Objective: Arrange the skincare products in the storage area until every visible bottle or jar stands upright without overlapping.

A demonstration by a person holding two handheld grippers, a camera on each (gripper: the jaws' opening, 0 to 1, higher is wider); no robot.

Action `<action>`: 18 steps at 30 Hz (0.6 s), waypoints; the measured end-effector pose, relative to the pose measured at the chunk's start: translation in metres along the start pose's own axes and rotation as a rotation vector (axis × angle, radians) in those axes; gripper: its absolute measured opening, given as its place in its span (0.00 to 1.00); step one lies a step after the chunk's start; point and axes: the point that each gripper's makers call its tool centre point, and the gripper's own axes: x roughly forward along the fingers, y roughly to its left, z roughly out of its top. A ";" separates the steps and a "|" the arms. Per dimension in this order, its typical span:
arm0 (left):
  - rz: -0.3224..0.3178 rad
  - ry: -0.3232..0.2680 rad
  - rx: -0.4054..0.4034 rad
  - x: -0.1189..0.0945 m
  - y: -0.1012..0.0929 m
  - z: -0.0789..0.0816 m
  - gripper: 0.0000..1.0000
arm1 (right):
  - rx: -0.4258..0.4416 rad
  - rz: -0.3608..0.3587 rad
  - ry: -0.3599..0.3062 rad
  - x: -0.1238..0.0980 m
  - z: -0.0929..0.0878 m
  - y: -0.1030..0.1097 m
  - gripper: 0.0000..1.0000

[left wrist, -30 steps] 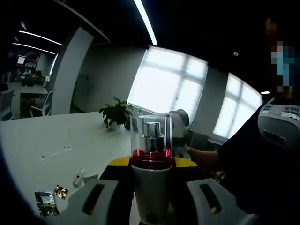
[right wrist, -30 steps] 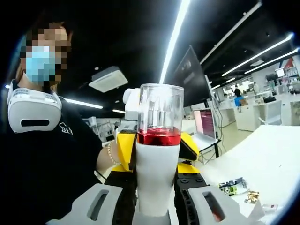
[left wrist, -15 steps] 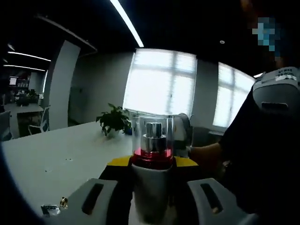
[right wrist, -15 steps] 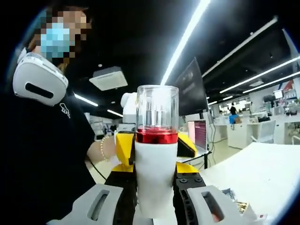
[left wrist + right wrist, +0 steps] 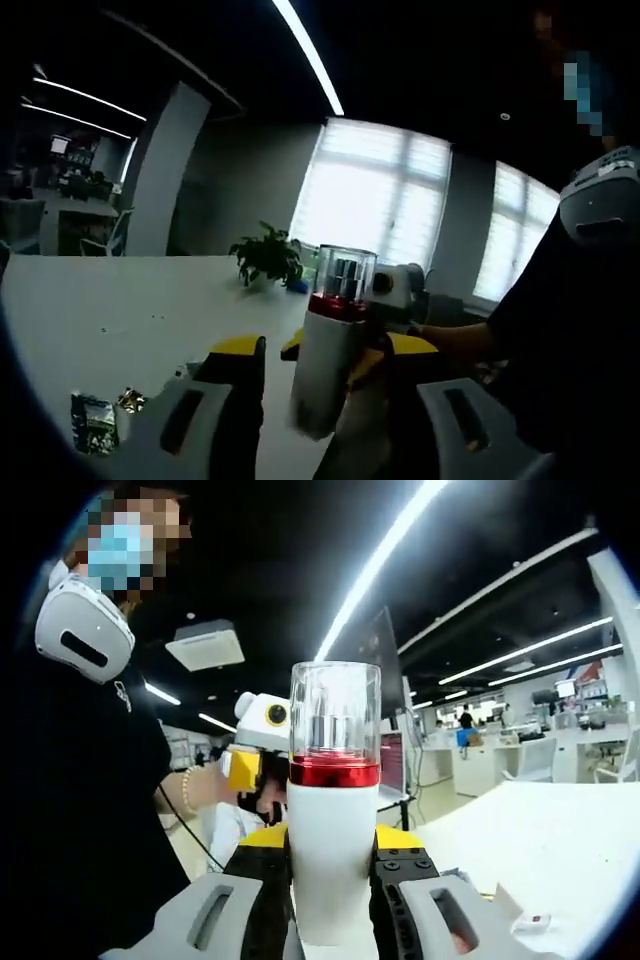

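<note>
Here, in the left gripper view, small crinkled foil packets [image 5: 95,420] lie on the smooth white table [image 5: 120,310] at the far left, with a leafy potted plant [image 5: 268,260] farther back before bright windows. The left gripper [image 5: 315,440] stands released: its 2 pale grey jaws are spread wide, and the bottle [image 5: 332,345] between them leans a little, touching neither jaw. That bottle is a matte white cylinder with a glossy red metallic collar and a clear cylindrical cap over a silvery pump. It is gripped from the far side by the other gripper's yellow and black fingers [image 5: 235,355], with a person's hand [image 5: 450,340] and dark sleeve at the right. In the right gripper view, the person in dark clothing fills the left side. The right gripper [image 5: 330,925] is clenched on the same bottle [image 5: 333,820], black inner pads pressed against both sides of its white body, holding it upright, raised well above the table [image 5: 560,850]. Behind it the left gripper [image 5: 255,770] faces it, apart from the bottle. A small white item [image 5: 535,920] rests on the table at the right.
</note>
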 end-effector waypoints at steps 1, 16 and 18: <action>0.012 0.000 -0.004 -0.001 0.002 -0.003 0.48 | -0.001 -0.001 0.001 -0.001 -0.001 0.000 0.19; 0.244 0.072 -0.027 -0.036 0.038 -0.069 0.79 | 0.008 -0.164 0.002 -0.045 -0.040 -0.041 0.19; 0.261 0.076 -0.024 -0.037 0.040 -0.074 0.82 | 0.010 -0.169 0.008 -0.048 -0.045 -0.047 0.19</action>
